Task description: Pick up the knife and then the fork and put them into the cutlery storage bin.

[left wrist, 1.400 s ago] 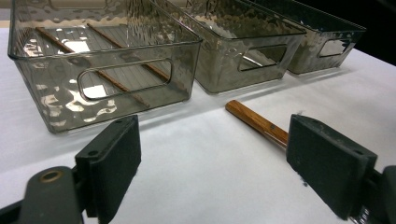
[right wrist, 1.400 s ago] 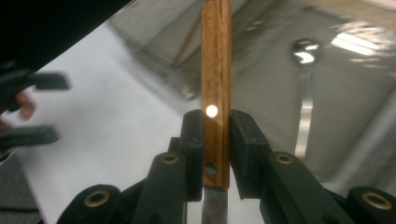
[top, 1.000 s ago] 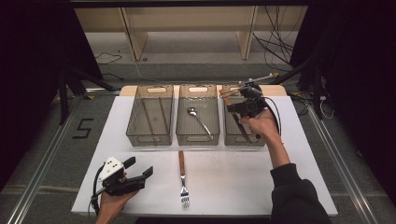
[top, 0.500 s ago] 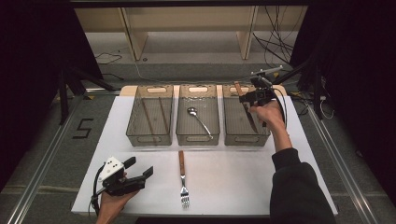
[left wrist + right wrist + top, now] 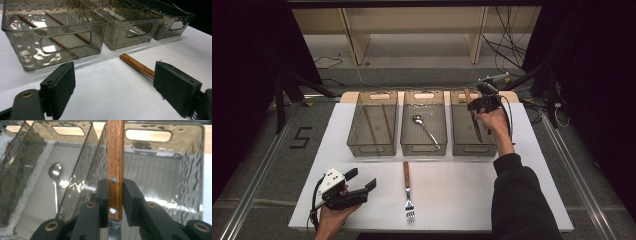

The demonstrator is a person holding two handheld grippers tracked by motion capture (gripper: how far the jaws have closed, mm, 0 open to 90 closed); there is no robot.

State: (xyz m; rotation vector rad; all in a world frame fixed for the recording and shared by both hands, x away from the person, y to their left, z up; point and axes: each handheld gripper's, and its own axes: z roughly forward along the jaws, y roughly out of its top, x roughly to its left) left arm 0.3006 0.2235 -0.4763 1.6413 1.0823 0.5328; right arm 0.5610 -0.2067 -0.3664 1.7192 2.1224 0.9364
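Overhead, the knife [image 5: 474,122] is seen clamped by the right gripper [image 5: 478,103] above the right bin [image 5: 472,147]; its blade is cut off close-up, while the left gripper [image 5: 113,85] is spread wide.

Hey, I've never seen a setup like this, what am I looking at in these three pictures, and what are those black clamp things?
A person holds a hand-held two-jaw gripper in each hand. One picture looks down from above the white table; the other two come from cameras riding on each gripper. Three clear bins stand in a row: the left bin holds chopsticks, the middle bin a spoon. A wooden-handled fork lies on the table. The left gripper rests open near the front edge. The right gripper is clamped on a wooden-handled knife over the right bin.
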